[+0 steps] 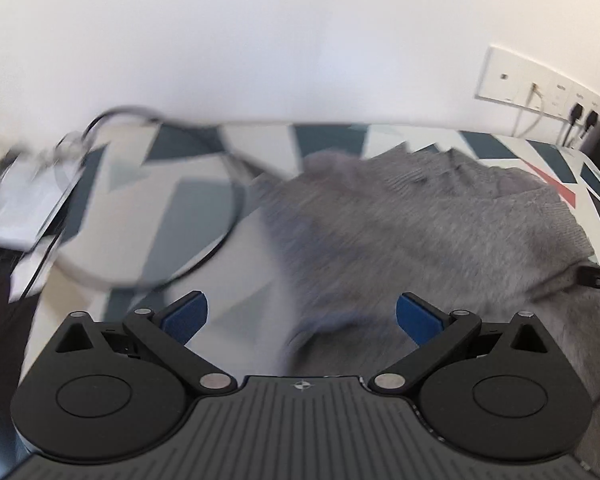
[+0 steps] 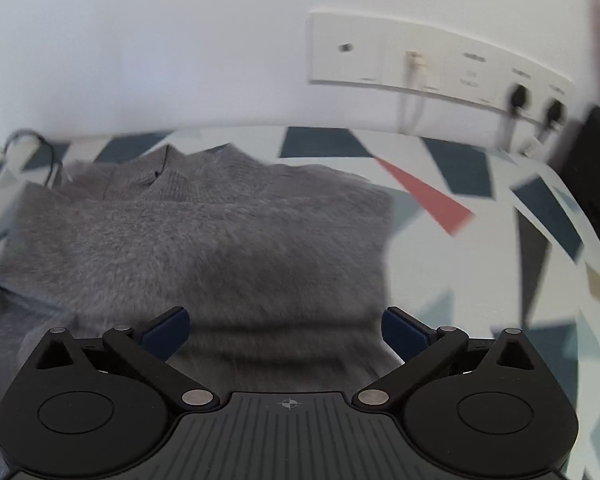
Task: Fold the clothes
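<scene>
Both the left gripper (image 1: 302, 316) and right gripper (image 2: 286, 330) are gaping empty over the motion-blurred grey sweater (image 2: 204, 240), its lower hem hiding behind them.

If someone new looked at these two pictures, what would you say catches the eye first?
The fuzzy grey sweater fills the middle of both views, lying on a tablecloth of dark blue, white and red triangles. Both the left gripper and the right gripper hang open above it, holding nothing. On the white wall behind sits a socket panel with plugged-in cables.
</scene>
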The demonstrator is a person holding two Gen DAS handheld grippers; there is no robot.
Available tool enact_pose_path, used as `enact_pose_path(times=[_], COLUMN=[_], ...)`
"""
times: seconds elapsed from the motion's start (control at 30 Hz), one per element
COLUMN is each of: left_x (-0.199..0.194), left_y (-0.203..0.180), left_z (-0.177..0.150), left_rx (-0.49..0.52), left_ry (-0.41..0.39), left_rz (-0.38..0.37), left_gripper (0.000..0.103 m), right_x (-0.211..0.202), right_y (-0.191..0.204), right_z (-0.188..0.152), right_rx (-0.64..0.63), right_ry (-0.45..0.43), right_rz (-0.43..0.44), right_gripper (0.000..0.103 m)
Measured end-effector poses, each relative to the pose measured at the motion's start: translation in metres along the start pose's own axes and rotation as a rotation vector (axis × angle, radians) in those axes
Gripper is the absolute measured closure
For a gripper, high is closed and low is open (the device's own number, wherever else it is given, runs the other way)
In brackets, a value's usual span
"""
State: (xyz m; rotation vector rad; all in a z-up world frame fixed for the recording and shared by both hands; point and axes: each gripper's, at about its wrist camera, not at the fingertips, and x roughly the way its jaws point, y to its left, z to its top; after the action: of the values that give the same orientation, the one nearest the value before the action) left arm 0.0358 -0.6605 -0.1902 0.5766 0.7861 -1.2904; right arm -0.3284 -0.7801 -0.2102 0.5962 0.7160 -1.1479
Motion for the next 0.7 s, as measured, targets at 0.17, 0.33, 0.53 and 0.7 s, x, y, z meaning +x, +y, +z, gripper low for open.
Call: enact_pose_path(times=[0.17, 0.33, 0.53, 0.7], left_x=[-0.019, -0.029, -0.044, -0.051], left_y=[0.038, 0.052, 0.057, 0.063], left_z=[-0.028, -0.031, -0.034, -0.047], left_rx=[-0.071, -0.084, -0.085, -0.006], left_ry=[0.029, 0.024, -0.002, 0.021], left_rz=[0.015, -0.002, -0.035, -0.04], left_gripper=[0.0, 0.0, 0.0, 0.0], right_x=[-0.046, -0.065, -0.094, -0.111], right_y=[-0.046, -0.071, -0.086, -0.086], right_z=[-0.038, -0.05, -0.058, -0.071], right_rx=[0.157, 0.241, 0.356, 0.374], right_ry=[-0.108, -0.107, -0.139, -0.123], right_rz=[-0.044, -0.147, -0.179, -0.176], right_gripper=[0.001, 0.001, 0.001, 0.001])
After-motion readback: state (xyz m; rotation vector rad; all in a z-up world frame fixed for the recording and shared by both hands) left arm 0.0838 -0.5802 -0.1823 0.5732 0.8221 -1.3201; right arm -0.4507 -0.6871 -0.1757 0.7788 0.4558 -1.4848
